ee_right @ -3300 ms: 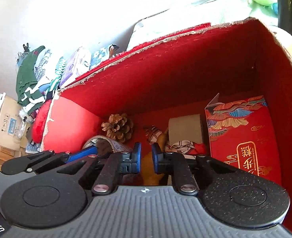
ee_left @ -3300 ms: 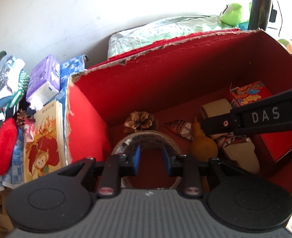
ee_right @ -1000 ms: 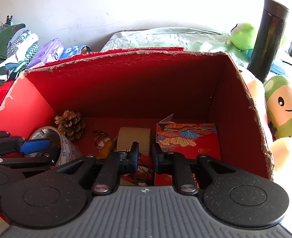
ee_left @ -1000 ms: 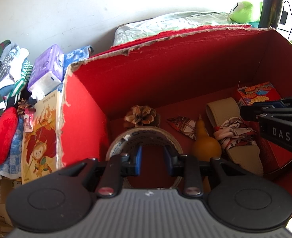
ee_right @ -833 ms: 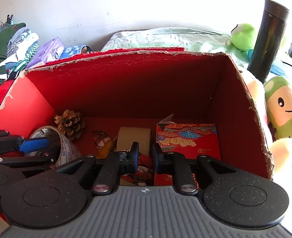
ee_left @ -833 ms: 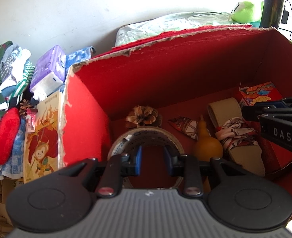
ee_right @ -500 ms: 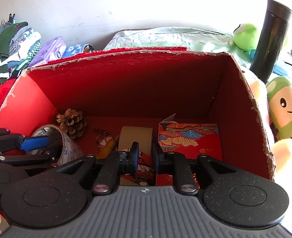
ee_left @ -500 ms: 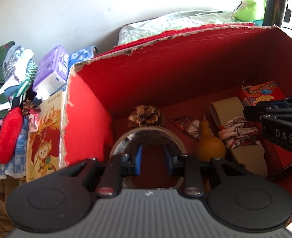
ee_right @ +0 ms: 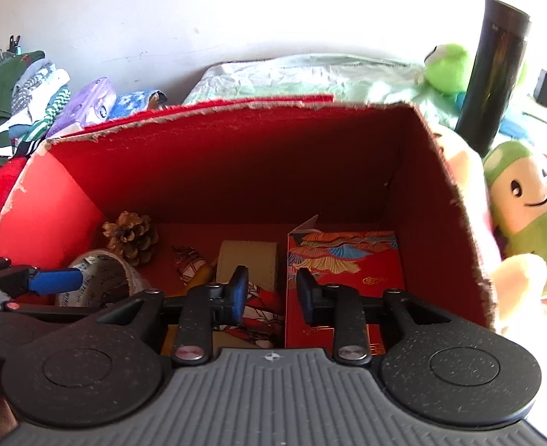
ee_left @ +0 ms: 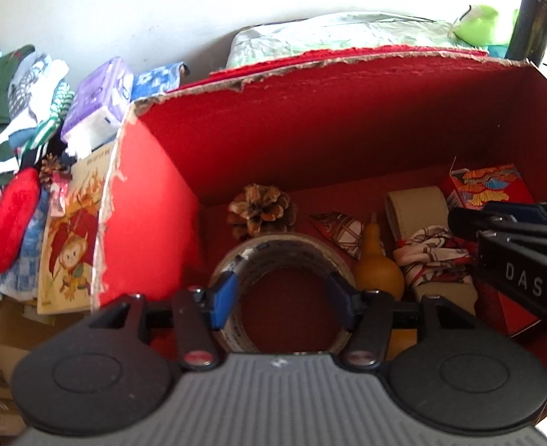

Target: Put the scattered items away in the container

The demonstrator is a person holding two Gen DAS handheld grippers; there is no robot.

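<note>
Red cardboard box (ee_left: 347, 119): my left gripper (ee_left: 280, 293) is opening around the tape roll (ee_left: 284, 249), releasing it inside; my right gripper (ee_right: 271, 295) is opening empty.

1 red box (ee_right: 243, 171), 1 pinecone (ee_right: 131, 237), 1 tape roll (ee_left: 284, 256), 2 plushies (ee_right: 526, 200)

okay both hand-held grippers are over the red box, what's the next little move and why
Probably lift the left hand-held gripper straight up out of the red box. Its jaws are opening around the tape roll, which already lies on the box floor beside the pine cone. The book outside still waits.
</note>
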